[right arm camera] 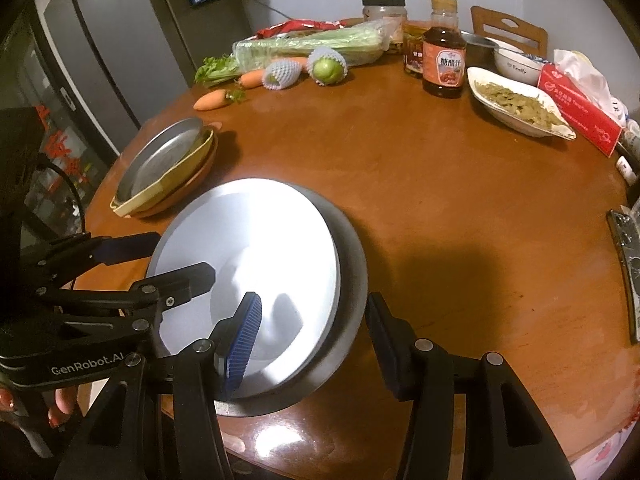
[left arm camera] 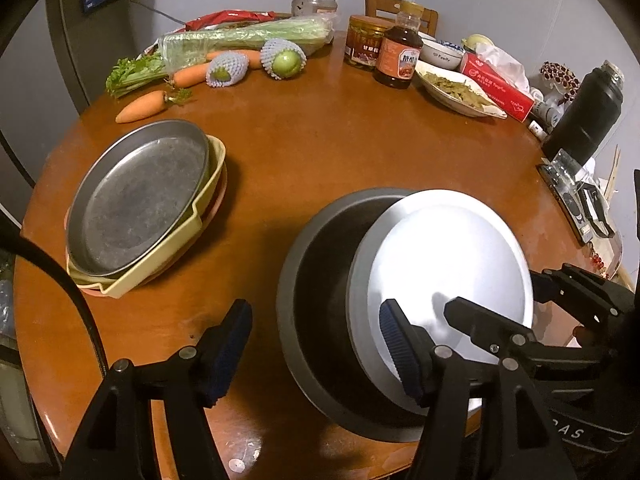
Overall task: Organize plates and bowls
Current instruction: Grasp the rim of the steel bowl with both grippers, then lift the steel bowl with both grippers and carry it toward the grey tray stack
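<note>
White plate (right arm camera: 256, 264) tilted in dark bowl (left arm camera: 320, 320) — both grippers open.

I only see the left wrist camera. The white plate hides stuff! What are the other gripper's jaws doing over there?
Observer: The right gripper has its jaws open across the edge. One finger is over the white plate and the other is outside the dark bowl.
Operator: And what's holding my gripper up?
Observer: A hand with red nails is wrapped under the left gripper.
</note>
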Demonstrator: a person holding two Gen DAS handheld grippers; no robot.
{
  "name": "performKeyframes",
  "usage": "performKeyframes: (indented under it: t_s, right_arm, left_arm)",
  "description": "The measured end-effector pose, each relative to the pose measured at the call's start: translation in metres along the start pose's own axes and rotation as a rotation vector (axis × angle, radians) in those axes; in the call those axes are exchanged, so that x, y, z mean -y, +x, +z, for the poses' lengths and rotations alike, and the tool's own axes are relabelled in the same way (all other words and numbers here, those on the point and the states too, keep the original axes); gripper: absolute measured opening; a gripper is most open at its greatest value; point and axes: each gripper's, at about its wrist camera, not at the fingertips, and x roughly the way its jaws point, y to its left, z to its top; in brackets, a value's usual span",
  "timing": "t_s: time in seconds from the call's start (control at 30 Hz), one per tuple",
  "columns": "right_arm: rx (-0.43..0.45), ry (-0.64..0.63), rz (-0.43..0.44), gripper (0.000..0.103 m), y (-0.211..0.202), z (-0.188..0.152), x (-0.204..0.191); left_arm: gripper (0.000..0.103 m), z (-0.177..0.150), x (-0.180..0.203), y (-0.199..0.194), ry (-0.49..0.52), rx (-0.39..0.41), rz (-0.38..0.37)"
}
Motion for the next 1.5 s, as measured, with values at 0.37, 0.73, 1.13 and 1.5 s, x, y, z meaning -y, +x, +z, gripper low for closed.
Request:
performKeyframes:
  t_s: [0.37, 0.73, 1.13, 1.5]
  right_arm:
    - [0.016, -0.001, 0.016, 0.04, 0.002, 0.0, 0.0]
    - [0.046, 0.009, 0.013, 0.037, -0.006, 0.011, -0.001]
    - [0.095, -0.015, 0.026, 0.036, -0.015, 0.044, -0.019]
    - [0.136, -0.075, 0.055, 0.036, -0.016, 0.082, -0.052]
  left_arm:
    - [0.059, -0.001, 0.006, 0.008, 0.013, -0.016, -0.032]
    - [0.059, 0.01, 0.002, -0.008, 0.014, 0.026, -0.027]
    - [0.059, 0.033, -0.019, -0.034, -0.001, 0.085, 0.004]
    - [0.059, 0.048, -0.058, -0.053, -0.053, 0.13, 0.036]
